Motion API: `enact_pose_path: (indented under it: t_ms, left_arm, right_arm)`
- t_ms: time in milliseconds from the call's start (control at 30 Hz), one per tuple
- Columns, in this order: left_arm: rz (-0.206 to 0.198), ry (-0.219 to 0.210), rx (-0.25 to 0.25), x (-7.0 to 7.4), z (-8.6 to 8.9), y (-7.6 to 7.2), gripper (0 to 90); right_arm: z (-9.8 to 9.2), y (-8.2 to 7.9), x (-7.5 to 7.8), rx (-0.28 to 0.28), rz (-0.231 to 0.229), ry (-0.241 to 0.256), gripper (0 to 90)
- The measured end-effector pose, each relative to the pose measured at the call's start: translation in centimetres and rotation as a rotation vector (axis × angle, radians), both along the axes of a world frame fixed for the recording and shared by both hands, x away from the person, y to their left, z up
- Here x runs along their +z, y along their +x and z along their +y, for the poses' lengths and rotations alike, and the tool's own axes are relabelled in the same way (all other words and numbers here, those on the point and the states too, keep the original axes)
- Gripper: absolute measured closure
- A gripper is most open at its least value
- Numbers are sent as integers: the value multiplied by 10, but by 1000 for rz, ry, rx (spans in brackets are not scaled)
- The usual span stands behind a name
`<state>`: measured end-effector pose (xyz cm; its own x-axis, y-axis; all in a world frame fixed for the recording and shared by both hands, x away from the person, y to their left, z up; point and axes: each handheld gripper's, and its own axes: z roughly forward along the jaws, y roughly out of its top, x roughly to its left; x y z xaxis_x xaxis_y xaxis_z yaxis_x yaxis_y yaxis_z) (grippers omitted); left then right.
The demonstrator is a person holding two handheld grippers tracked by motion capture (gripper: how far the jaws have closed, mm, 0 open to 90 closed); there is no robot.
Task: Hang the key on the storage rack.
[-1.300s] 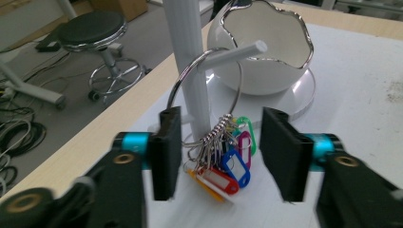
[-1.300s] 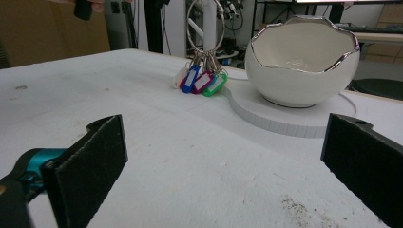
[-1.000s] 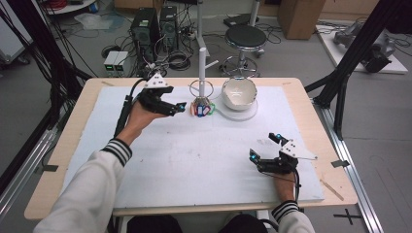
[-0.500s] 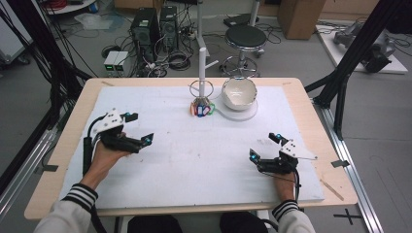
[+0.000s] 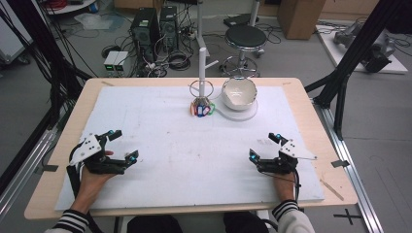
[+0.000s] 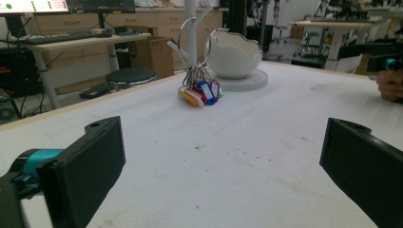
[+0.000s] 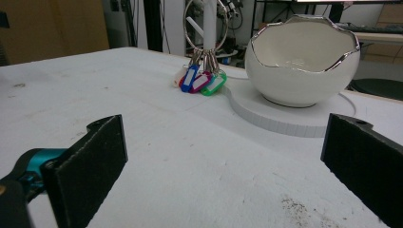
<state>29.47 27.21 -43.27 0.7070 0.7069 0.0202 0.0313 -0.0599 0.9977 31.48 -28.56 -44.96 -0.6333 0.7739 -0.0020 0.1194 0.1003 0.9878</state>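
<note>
The left gripper [image 5: 120, 144] rests on the white mat [image 5: 160, 160] at the near left corner of the bench [image 5: 311, 104], and its fingers [image 6: 90, 161] are released, wide apart, with nothing between them. The right gripper [image 5: 265, 146] rests at the near right corner, its fingers [image 7: 95, 156] also released and empty. The bunch of coloured key tags [image 5: 202, 109] hangs on a ring at the white stand [image 5: 202, 63] at the far side, just beside the white bowl [image 5: 239, 91], well apart from both grippers.

Each hand-held gripper [image 5: 118, 144] has black jaws, teal fittings and a grey triangular plate; the sleeves [image 5: 73, 221] are black-and-white striped.
</note>
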Motion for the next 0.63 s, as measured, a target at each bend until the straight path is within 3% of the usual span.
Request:
enact_pose_path:
  t_ms: [100, 167, 233, 333, 633]
  left_arm:
    - [-12, -18, -2, -8, 1, -4, 17]
    - [11, -28, 0, -18, 2, -6, 17]
    - [-32, -50, 16, -19, 4, -10, 17]
    - [-52, -71, 30, -20, 5, -12, 17]
    - [-38, -60, 55, -20, 4, -11, 17]
  right_arm:
    - [0, 0, 0, 1, 1, 2, 9]
    - [0, 0, 0, -1, 9, 7, 9]
    - [0, 0, 0, 0, 6, 3, 9]
    - [0, 0, 0, 0, 6, 5, 9]
    - [0, 0, 0, 0, 2, 3, 9]
